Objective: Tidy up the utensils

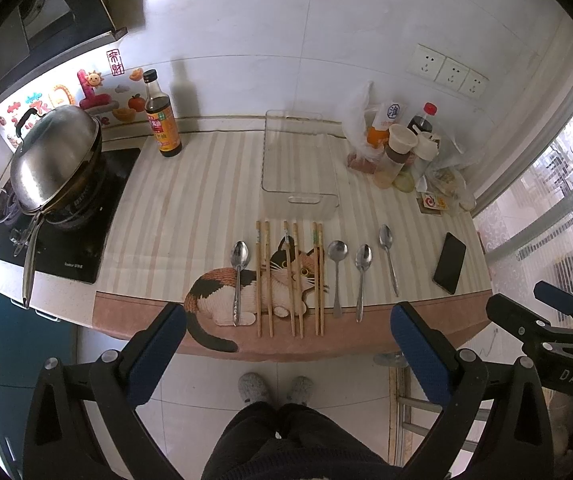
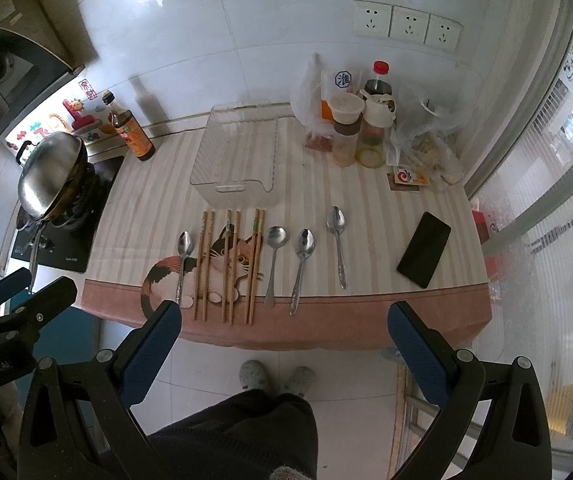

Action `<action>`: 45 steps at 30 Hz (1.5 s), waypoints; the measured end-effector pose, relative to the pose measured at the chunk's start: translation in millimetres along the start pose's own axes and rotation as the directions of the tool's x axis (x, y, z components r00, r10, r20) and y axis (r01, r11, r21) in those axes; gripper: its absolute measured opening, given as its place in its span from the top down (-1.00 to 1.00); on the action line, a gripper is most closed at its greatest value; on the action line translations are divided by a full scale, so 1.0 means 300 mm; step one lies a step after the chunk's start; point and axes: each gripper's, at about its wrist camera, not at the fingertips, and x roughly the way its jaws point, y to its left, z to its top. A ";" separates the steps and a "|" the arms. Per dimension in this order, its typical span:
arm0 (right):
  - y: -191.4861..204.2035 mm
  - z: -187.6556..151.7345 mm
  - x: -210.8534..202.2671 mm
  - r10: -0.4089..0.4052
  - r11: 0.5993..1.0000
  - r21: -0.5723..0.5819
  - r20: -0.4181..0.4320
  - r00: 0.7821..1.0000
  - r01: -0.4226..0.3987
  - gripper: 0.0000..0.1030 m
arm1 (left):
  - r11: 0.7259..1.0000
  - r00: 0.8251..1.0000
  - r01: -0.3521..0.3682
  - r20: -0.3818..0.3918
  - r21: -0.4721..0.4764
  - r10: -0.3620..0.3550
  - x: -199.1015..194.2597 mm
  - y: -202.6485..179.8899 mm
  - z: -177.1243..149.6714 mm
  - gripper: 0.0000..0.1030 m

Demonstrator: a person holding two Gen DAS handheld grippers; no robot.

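Observation:
Several metal spoons and three pairs of wooden chopsticks [image 1: 264, 278] lie in a row near the front edge of a striped cat-print mat [image 1: 190, 216]. One spoon [image 1: 239, 276] lies left of the chopsticks, the others [image 1: 362, 276] to the right. A clear empty plastic bin [image 1: 298, 160] stands behind them; it also shows in the right wrist view [image 2: 236, 160], as do the chopsticks [image 2: 230, 264] and spoons [image 2: 302, 264]. My left gripper [image 1: 286, 328] and right gripper [image 2: 282, 320] are both open and empty, held in front of the counter edge, above the floor.
A lidded wok [image 1: 56, 156] sits on a stove at the left. A soy sauce bottle [image 1: 161, 116] stands at the back left. Condiment jars and bags [image 1: 402, 148] crowd the back right. A black phone [image 1: 450, 262] lies at the right. A window is to the right.

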 end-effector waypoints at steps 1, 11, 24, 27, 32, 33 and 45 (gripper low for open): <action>-0.001 0.001 0.001 -0.001 1.000 0.000 0.000 1.000 0.001 -1.00 | 1.000 1.000 -0.001 0.000 0.001 0.001 0.000 -0.001 0.000 -1.00; -0.006 0.000 0.000 0.000 1.000 0.000 -0.001 1.000 0.000 -1.00 | 1.000 1.000 0.001 -0.001 -0.001 -0.001 0.001 0.000 0.000 -1.00; -0.007 -0.007 -0.009 0.002 1.000 0.000 0.002 1.000 -0.002 -1.00 | 1.000 1.000 0.001 0.002 0.001 -0.001 0.000 -0.001 0.001 -1.00; -0.007 -0.009 -0.011 0.002 1.000 0.000 0.002 1.000 -0.002 -1.00 | 1.000 1.000 0.003 0.001 0.002 -0.003 0.000 -0.002 0.001 -1.00; -0.008 -0.013 -0.015 0.002 1.000 0.000 0.003 1.000 -0.002 -1.00 | 1.000 1.000 0.000 0.002 0.001 0.000 -0.001 -0.001 0.000 -1.00; -0.008 -0.014 -0.015 0.002 1.000 0.000 0.004 1.000 -0.002 -1.00 | 1.000 1.000 0.002 0.001 0.000 -0.002 0.000 -0.001 0.000 -1.00; -0.002 -0.022 -0.025 0.003 1.000 0.000 0.006 1.000 -0.003 -1.00 | 1.000 1.000 0.002 0.005 0.000 -0.002 -0.007 0.008 0.025 -1.00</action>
